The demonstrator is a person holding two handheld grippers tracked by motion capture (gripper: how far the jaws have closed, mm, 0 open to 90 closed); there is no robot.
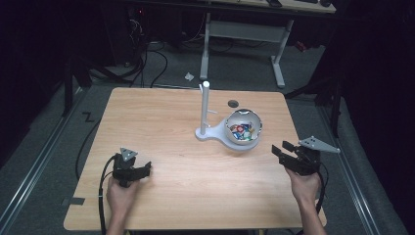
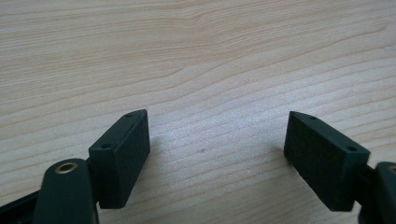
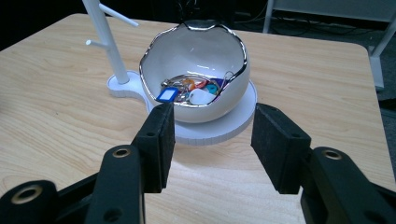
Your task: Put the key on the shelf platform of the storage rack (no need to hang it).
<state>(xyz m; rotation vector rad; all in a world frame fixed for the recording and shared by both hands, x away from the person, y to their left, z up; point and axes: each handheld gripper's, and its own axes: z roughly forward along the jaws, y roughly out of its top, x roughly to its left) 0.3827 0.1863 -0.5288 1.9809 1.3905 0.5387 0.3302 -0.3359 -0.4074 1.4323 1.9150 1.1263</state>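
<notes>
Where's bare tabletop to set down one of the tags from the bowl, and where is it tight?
Widest free patch: the wooden table left of the white peg stand, back to the far edge. The front strip between the left hand-held gripper and the right hand-held gripper is also bare. Crowded: the right middle, where the white bowl of key tags sits on the stand's base.

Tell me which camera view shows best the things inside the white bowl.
The right gripper view: it looks into the white bowl from close by, so the blue tag, a white tag and other coloured key tags are distinct. In the high view the bowl is small and its contents are only coloured specks. The left gripper view shows the bare wooden table.
</notes>
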